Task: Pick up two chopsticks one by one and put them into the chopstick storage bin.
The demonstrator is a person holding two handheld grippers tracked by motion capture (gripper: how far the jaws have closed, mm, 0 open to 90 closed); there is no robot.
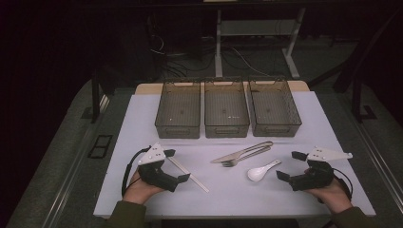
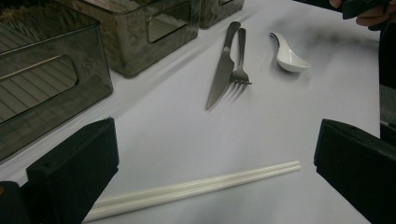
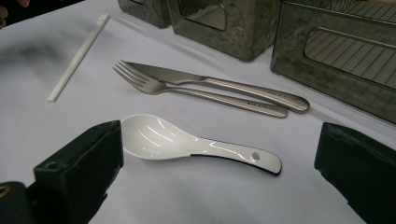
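We log: lab | dark room | desk legs (image 1: 219, 45) and loose cables (image 1: 176, 57) behind our white table (image 1: 142, 114) | 3 bins (image 1: 226, 114)

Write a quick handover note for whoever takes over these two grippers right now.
Left gripper: open, holding nothing, poised over the white chopsticks on the table's left side.
Right gripper: open, holding nothing, jaws either side of the white spoon without touching it.
Knife and fork lie side by side mid-table, between the two grippers.
Three bins stand in a row at the back; nothing visible in them.
Done: nothing moved into a bin yet.
Left: probably all four pieces still to be picked up.
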